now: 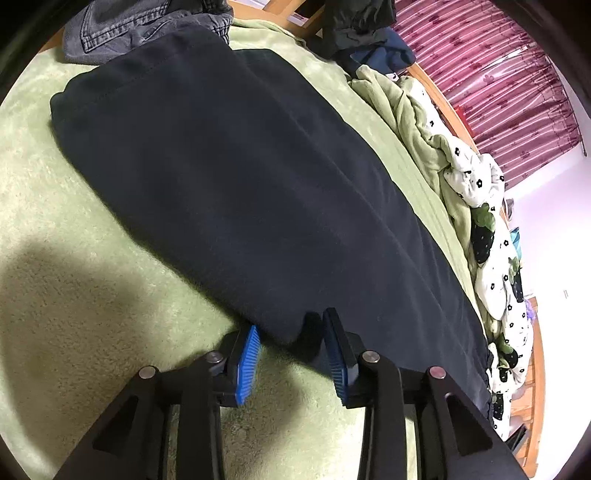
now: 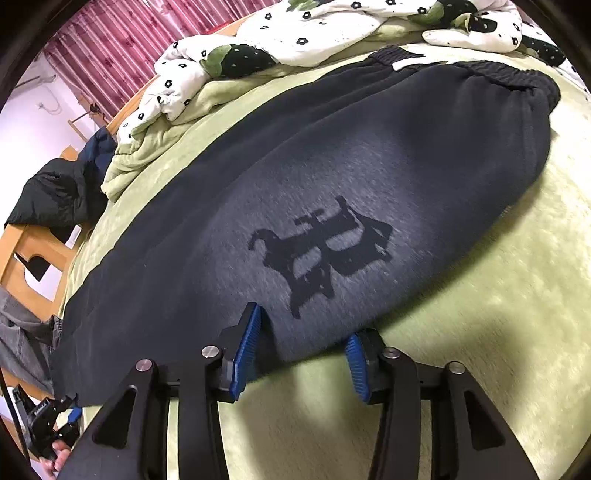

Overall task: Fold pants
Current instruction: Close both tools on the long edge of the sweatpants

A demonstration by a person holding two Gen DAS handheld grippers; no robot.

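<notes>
Lying flat on green blanket [image 1: 74, 229] of bed, dark pants [image 1: 240, 177] stretch lengthwise; left claw [image 1: 291, 328] and right claw [image 2: 304, 338], each parted, straddle near edge, pads not pinching cloth.

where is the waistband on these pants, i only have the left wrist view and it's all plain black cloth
Observer: The right wrist view shows the elastic waistband at the far end of the pants, next to the flowered quilt.
Operator: anything printed on that side
Observer: Yes, a dark gothic-style print sits on a faded grey patch, just beyond the right gripper.
Operator: is that gripper holding the cloth
Observer: No. Its jaws stand open with the near edge of the pants between them, and the pads are not pressing on it.
</notes>
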